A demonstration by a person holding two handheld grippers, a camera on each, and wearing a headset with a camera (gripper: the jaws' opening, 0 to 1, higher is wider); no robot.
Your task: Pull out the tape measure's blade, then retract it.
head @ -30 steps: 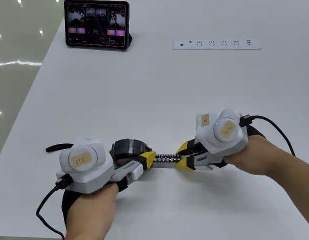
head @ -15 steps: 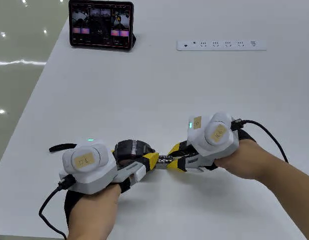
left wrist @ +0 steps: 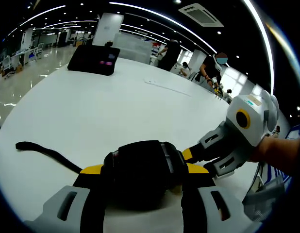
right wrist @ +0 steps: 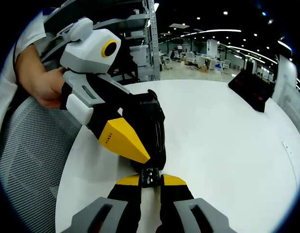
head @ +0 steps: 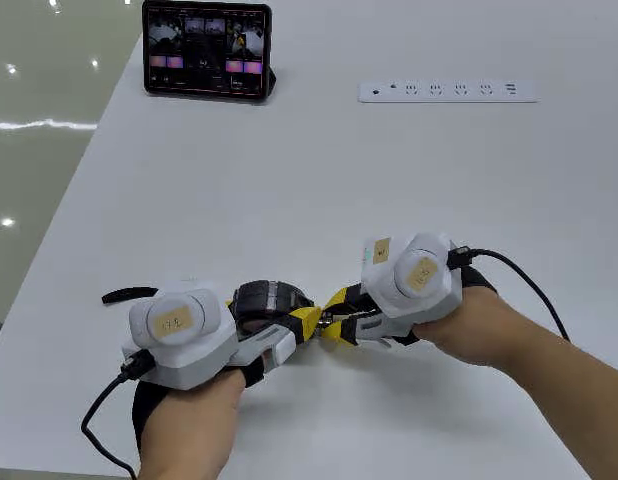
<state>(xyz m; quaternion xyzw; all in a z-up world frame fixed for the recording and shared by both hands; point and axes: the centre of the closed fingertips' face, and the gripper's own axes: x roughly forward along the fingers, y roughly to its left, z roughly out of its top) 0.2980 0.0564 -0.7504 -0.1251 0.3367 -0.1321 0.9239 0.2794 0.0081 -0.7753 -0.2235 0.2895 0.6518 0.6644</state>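
A black tape measure [head: 265,297] lies low on the white table, with my left gripper [head: 271,310] shut on its case. In the left gripper view the case [left wrist: 142,167] sits between the yellow-tipped jaws of that gripper [left wrist: 142,171], and its black wrist strap [left wrist: 41,149] trails off to the left. My right gripper [head: 331,317] is shut on the blade's end, right beside the case. A very short piece of blade [right wrist: 151,175] shows between the right gripper [right wrist: 151,181] and the case [right wrist: 151,127]. The left gripper [right wrist: 99,73] stands behind the case.
A tablet [head: 207,50] stands at the far left of the table and a white power strip [head: 447,92] lies at the far right. The table's left edge [head: 49,230] drops to a shiny floor. Cables trail from both grippers toward me.
My right gripper has moved left toward the tape measure, still holding the blade end. The visible length of blade has shrunk to almost nothing. The left gripper has kept its hold.
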